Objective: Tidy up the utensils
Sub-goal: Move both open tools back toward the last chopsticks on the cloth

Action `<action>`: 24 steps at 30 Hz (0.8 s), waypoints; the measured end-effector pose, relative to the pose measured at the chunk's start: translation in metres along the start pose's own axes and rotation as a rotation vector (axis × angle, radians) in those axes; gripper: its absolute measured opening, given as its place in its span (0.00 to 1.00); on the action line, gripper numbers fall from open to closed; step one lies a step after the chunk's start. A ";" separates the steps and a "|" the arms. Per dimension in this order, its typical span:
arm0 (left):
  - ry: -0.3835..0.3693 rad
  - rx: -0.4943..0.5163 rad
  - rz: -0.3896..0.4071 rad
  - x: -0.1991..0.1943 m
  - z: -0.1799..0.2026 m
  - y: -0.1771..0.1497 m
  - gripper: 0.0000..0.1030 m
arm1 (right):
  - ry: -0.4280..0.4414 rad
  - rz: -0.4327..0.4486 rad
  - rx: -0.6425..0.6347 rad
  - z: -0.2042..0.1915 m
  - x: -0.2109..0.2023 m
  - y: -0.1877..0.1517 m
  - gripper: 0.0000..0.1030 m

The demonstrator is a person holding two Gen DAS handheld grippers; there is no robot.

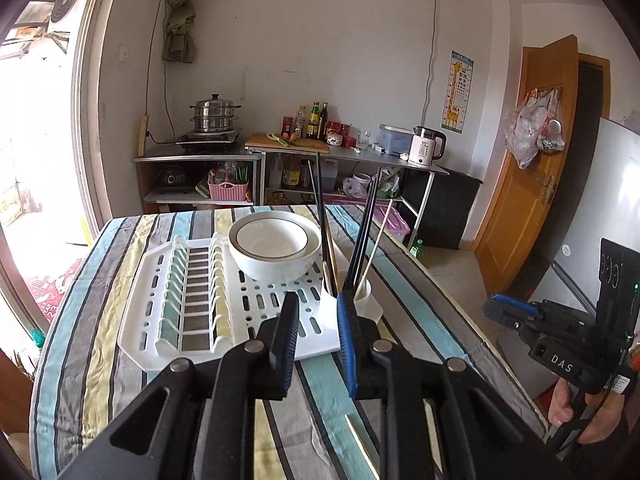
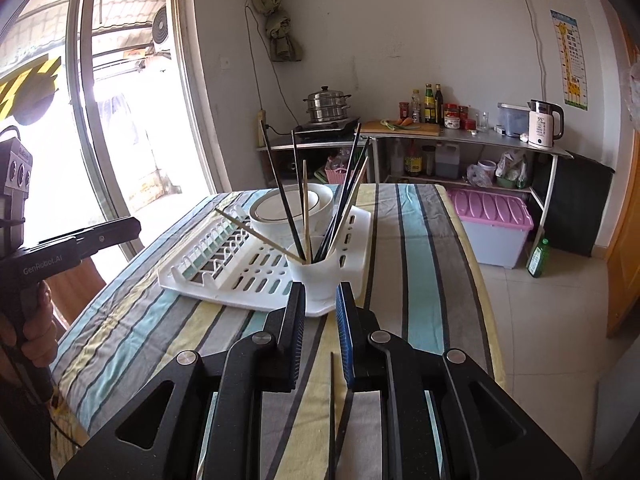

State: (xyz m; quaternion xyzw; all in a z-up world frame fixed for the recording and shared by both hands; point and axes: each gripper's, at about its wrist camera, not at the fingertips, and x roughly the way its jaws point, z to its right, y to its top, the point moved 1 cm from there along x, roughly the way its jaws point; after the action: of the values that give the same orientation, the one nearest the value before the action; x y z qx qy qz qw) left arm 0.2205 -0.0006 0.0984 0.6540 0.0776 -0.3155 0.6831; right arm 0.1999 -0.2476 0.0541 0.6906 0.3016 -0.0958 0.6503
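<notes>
Standing in the lower centre of the left wrist frame, the left gripper point(image 1: 318, 312) has its jaws parted by a moderate gap with nothing between them. Just past its tips sits a white utensil cup point(image 1: 362, 298) at the near right corner of a white dish rack point(image 1: 156, 308). Black and pale chopsticks point(image 1: 362, 240) lean upright in the cup. A white bowl point(image 1: 274, 246) rests on the rack behind, centre frame. One pale chopstick point(image 1: 362, 446) lies loose on the striped tablecloth point(image 1: 100, 320), bottom centre, under the gripper.

Right wrist frame: right gripper point(image 2: 322, 304) low centre, jaws likewise apart and empty, tips close to the cup point(image 2: 316, 276), whether touching cannot be told. Chopsticks point(image 2: 298, 216) fan out of it; one pale stick tilts far toward the left. A dark chopstick point(image 2: 332, 412) lies on the cloth, bottom centre, between the gripper's arms.
</notes>
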 end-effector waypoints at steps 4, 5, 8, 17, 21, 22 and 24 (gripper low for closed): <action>-0.029 0.005 -0.050 0.003 0.012 -0.027 0.20 | 0.004 -0.024 0.003 0.000 -0.007 -0.019 0.16; -0.036 0.006 -0.064 0.004 0.014 -0.034 0.20 | 0.004 -0.029 0.003 -0.001 -0.008 -0.024 0.16; -0.049 0.002 -0.098 0.010 0.019 -0.052 0.20 | 0.006 -0.045 0.001 -0.002 -0.012 -0.035 0.16; -0.065 -0.009 -0.186 0.025 0.032 -0.092 0.20 | 0.012 -0.103 -0.015 -0.002 -0.004 -0.057 0.16; -0.059 -0.017 -0.218 0.037 0.033 -0.099 0.20 | 0.016 -0.134 -0.014 0.002 0.006 -0.065 0.16; -0.058 -0.018 -0.228 0.041 0.033 -0.100 0.20 | 0.015 -0.143 -0.014 0.002 0.009 -0.066 0.16; -0.052 -0.017 -0.248 0.048 0.034 -0.104 0.20 | 0.013 -0.160 -0.015 0.004 0.015 -0.069 0.16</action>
State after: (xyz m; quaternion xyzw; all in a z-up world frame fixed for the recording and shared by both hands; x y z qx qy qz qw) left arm 0.1927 -0.0425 -0.0099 0.6251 0.1427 -0.4137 0.6463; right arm 0.1760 -0.2489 -0.0120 0.6599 0.3607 -0.1407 0.6439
